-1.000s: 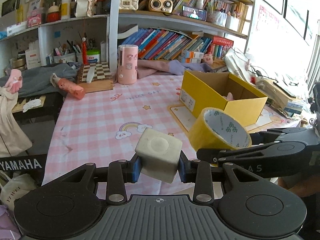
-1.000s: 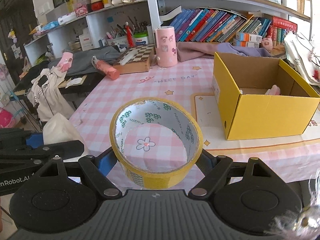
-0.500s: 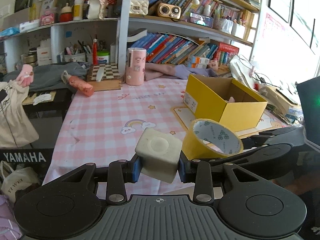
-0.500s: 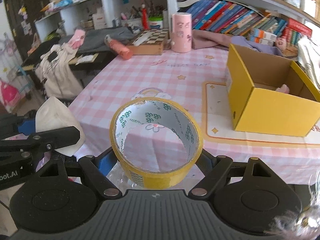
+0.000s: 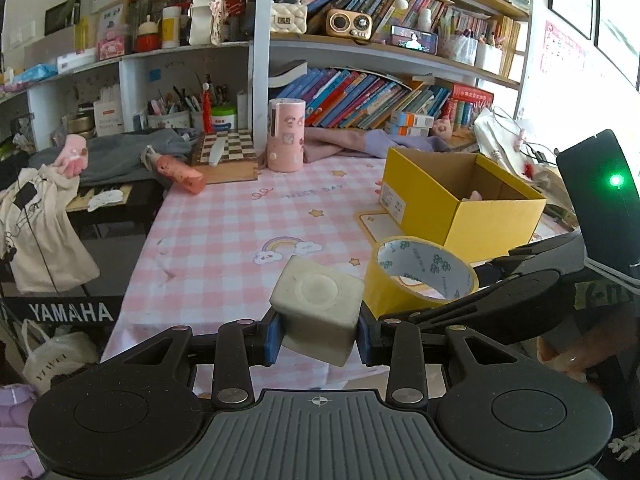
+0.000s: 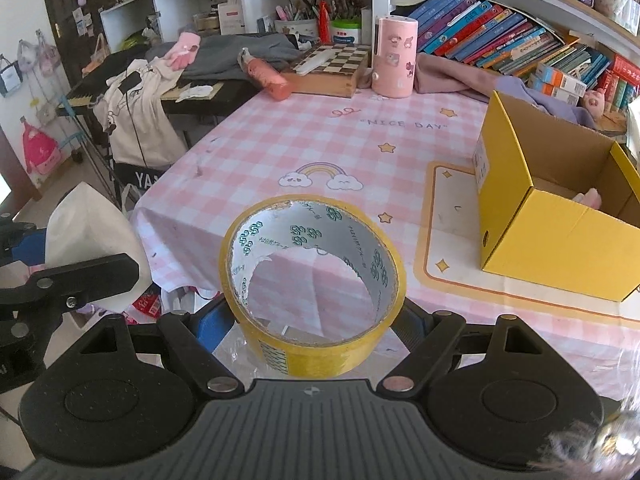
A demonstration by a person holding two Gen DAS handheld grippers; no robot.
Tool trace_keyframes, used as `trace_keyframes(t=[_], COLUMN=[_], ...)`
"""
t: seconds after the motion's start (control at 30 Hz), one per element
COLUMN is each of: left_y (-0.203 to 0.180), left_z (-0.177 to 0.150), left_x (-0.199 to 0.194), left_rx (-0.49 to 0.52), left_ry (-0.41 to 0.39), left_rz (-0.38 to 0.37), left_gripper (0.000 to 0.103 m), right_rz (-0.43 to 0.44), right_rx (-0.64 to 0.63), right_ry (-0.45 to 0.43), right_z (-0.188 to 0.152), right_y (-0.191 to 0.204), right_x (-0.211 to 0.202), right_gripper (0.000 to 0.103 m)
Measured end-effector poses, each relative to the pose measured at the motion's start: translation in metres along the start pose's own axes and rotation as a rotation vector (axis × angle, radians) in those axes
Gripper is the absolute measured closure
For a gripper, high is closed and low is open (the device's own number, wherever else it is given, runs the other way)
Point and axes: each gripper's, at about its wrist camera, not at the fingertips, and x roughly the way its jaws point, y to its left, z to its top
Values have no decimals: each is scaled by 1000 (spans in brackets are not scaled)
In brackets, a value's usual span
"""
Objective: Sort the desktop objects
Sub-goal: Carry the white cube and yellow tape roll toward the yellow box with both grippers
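Observation:
My left gripper (image 5: 318,334) is shut on a pale grey cube-shaped block (image 5: 318,308) and holds it in the air near the table's front edge. My right gripper (image 6: 316,320) is shut on a yellow tape roll (image 6: 314,292), which also shows in the left wrist view (image 5: 420,276), just right of the block. The block shows at the left of the right wrist view (image 6: 90,236). An open yellow cardboard box (image 5: 460,196) stands on the pink checked tablecloth (image 5: 248,232) at the right, with a small pink thing inside.
At the table's back stand a pink cylinder (image 5: 285,140), a chessboard box (image 5: 226,154) and a lying pink bottle (image 5: 178,174). Clothes lie behind them. Crowded bookshelves (image 5: 380,96) rise behind. A keyboard with draped clothes (image 5: 44,220) stands left of the table.
Both grippers have drawn back and risen from the table, keeping their objects. The box and tablecloth look farther away and the tape roll sits lower beside the block.

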Motion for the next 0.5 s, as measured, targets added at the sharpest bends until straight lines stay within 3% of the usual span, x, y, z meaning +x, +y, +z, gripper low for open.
trace_keyframes(t=[0.27,0.5], left_y=[-10,-20], left_z=[3,9], left_x=[11,28], left_rx=[-3,40], left_ry=[19,42], left_rz=[-43,-127], left_gripper=[68,68], right_rz=[-5,-50], right_rx=[8,81], right_ry=[6,-6], right_z=[-1,-13], right_y=[-14,-31], right_x=[-2,-11], right_gripper=[21,21])
